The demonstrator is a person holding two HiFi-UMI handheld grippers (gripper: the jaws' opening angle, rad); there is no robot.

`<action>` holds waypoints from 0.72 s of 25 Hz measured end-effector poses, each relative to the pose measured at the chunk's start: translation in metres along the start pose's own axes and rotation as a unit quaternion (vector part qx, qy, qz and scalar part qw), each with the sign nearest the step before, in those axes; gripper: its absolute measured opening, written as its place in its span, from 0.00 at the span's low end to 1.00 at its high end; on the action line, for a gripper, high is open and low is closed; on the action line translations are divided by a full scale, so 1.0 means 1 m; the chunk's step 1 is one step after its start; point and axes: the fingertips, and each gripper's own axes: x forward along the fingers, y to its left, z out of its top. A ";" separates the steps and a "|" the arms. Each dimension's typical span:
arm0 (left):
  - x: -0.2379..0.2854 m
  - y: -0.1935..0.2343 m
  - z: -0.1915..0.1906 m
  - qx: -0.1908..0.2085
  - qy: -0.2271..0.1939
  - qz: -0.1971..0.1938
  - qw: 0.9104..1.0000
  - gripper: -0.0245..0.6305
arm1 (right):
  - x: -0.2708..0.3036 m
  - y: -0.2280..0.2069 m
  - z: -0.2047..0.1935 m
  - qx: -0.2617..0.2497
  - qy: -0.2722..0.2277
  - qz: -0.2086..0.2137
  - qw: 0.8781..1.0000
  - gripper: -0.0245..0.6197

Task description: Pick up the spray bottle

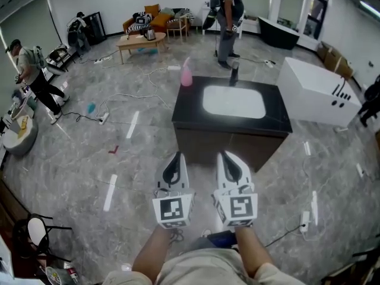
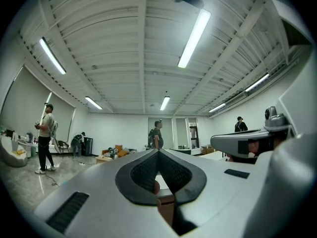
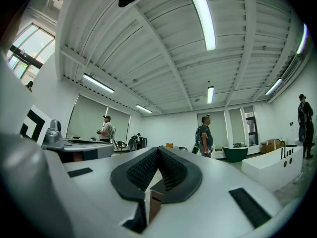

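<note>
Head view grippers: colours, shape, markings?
Left gripper and right gripper match: light grey tapered shells, black ribbed pads inside the jaws, and a white cube with black square markers at the back of each. No cables visible. Forearms have no sleeves.

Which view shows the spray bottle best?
Head view: the pink spray bottle stands whole on the black counter's far left corner. Left gripper view shows perhaps a pinkish sliver past its jaws; right gripper view, none.
</note>
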 end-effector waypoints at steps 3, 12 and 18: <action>0.023 -0.004 -0.002 0.003 0.004 0.011 1.000 0.04 | 0.017 -0.017 0.001 0.003 -0.007 0.007 1.000 0.04; 0.074 -0.021 -0.003 0.009 0.004 0.030 1.000 0.04 | 0.050 -0.061 -0.011 0.009 -0.013 0.024 1.000 0.04; 0.098 -0.008 -0.007 0.010 0.007 0.034 0.999 0.04 | 0.080 -0.064 -0.015 0.010 -0.012 0.029 0.999 0.04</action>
